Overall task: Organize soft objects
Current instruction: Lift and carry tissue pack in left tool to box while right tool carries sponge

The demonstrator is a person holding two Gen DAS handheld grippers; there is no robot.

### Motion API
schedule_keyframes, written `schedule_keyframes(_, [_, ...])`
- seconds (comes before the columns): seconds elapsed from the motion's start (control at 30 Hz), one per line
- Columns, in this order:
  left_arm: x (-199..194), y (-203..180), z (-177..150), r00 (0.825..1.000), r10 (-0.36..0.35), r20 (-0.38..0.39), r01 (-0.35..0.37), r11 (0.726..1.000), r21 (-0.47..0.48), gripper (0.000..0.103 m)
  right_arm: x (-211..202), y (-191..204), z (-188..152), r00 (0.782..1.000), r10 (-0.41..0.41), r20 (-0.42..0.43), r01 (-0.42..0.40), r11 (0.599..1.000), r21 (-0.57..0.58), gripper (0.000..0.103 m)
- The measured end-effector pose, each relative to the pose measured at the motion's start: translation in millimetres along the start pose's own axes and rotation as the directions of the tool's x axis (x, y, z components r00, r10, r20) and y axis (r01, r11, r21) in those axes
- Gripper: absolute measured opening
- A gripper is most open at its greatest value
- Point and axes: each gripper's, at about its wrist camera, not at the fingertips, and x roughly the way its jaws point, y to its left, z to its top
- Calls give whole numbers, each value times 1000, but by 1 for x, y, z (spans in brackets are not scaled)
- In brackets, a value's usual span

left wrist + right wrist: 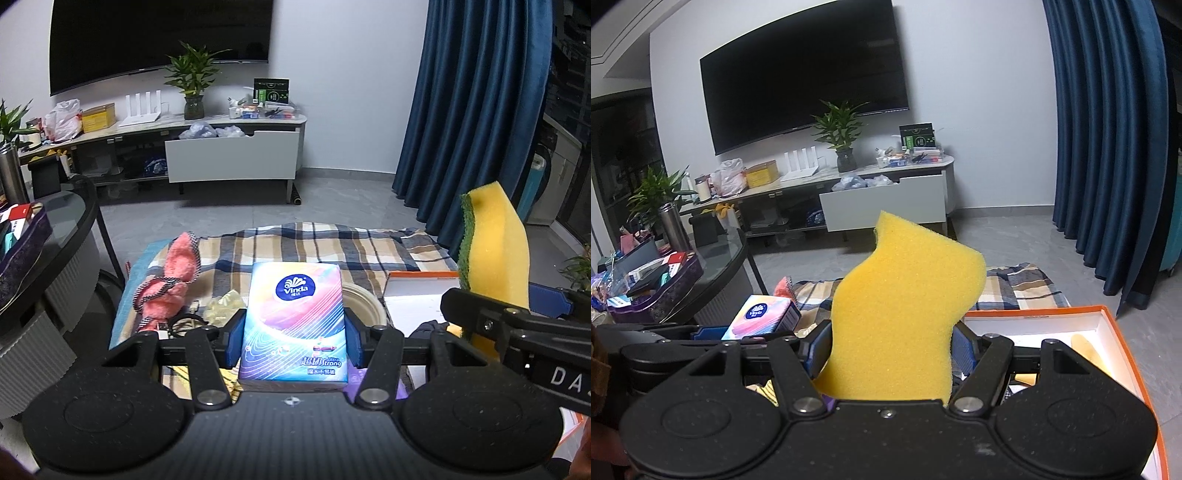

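While both grippers were raised above the plaid blanket (332,243), each carried one soft item. The left gripper (293,338) was closed to a narrow gap on a Vinda tissue pack (295,325), its blue pads (234,341) pressing the pack's two long sides; the pack pointed forward along the fingers, printed face up, clear of the items beneath it. The right gripper (891,349) stood much wider, its pads bearing on the lower edges of a yellow sponge (905,302), which rose upright between the fingers. In the left wrist view the sponge (495,251) showed a green scouring layer along its left edge, and the right gripper body lay just beside the left one, to its right. In the right wrist view the tissue pack (761,317) appeared at lower left, next to the sponge. An orange-rimmed white box (1115,317) lay open below and to the right of the right gripper, with a pale yellowish item inside that could not be identified. On the blanket, ahead and left of the tissue pack, lay a pink fluffy cloth (173,280) with checked trim, and a pale round dish (364,302) sat partly hidden behind the pack. A glass-topped table (70,221) holding boxed goods stood at left, and a TV cabinet (229,147) with one drawer pulled out stood against the far wall beside a blue curtain (476,110).
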Motion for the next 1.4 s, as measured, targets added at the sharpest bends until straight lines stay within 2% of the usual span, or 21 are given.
schedule_keyframes(1.4, [20,-62,3,996,-81,-30,84,991,105,54,-12,-68,-3,995,-102,20,99,988,115,79])
